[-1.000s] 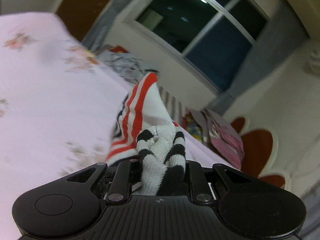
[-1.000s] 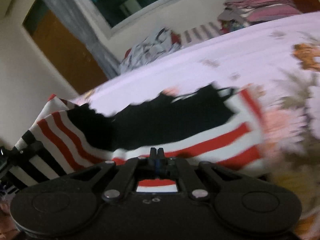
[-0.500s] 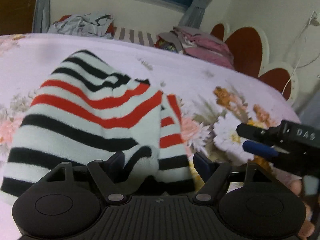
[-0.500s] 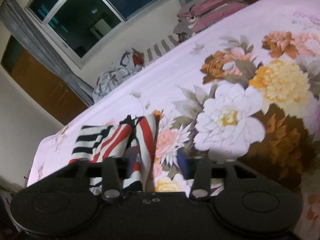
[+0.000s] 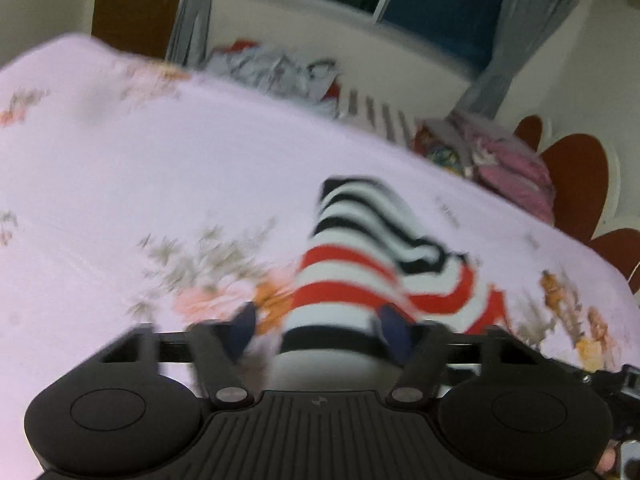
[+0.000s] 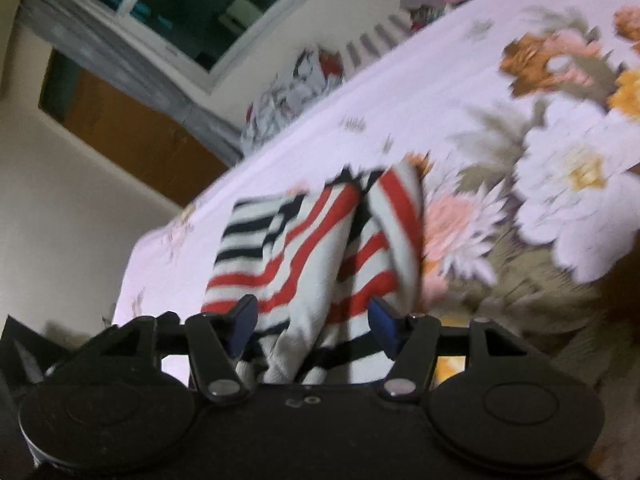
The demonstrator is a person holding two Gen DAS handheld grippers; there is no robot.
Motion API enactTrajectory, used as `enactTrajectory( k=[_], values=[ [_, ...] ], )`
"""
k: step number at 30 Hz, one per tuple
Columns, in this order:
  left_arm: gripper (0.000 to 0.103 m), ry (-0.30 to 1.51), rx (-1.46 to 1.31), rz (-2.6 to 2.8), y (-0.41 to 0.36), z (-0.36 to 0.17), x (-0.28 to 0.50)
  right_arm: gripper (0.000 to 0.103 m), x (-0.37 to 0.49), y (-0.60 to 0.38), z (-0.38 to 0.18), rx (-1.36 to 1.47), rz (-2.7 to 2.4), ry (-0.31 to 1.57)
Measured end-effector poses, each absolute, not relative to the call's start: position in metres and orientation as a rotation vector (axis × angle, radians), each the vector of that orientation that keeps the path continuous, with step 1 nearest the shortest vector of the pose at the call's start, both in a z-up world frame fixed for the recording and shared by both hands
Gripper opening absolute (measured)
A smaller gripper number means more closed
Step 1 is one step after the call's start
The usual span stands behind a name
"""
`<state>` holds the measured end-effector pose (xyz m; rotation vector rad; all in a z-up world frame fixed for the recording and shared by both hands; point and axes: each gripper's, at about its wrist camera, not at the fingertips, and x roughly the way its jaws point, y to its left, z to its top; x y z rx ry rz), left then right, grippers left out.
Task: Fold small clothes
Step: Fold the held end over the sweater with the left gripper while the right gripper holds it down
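Observation:
A small knit garment with red, black and white stripes lies folded on the floral pink bedsheet. My left gripper is open, its blue-padded fingers on either side of the garment's near end. In the right wrist view the same garment lies bunched, and my right gripper is open with its fingers astride the near edge. Neither gripper holds the cloth. Both views are motion-blurred.
A heap of grey and red clothes lies at the bed's far edge under the window. A pile of pink folded clothes sits at the far right by the red headboard. Large printed flowers cover the sheet on the right.
A second ago both grippers were shut on the striped garment and held it up. They opened, the garment now lies on the bed, and both grippers have shifted over its near end.

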<state>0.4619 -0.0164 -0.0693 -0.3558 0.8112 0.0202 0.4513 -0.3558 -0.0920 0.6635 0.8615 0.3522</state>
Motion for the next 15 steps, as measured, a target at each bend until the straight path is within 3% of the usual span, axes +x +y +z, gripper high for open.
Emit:
enactTrajectory(
  k=[6, 8, 10, 15],
  values=[
    [0.046, 0.873, -0.407, -0.058, -0.001, -0.096, 0.474, 0.058, 0.475, -0.330, -0.113, 0.640, 0.329, 0.955],
    [0.046, 0.880, -0.379, -0.083, -0.005, -0.103, 0.482, 0.044, 0.480, -0.319, -0.113, 0.592, 0.319, 0.960],
    [0.046, 0.877, -0.350, -0.106, -0.007, -0.100, 0.484, 0.022, 0.483, -0.304, -0.109, 0.493, 0.305, 0.956],
    [0.040, 0.837, -0.446, -0.184, -0.001, -0.092, 0.482, 0.017, 0.463, -0.287, -0.074, 0.250, 0.349, 0.796]
  ],
)
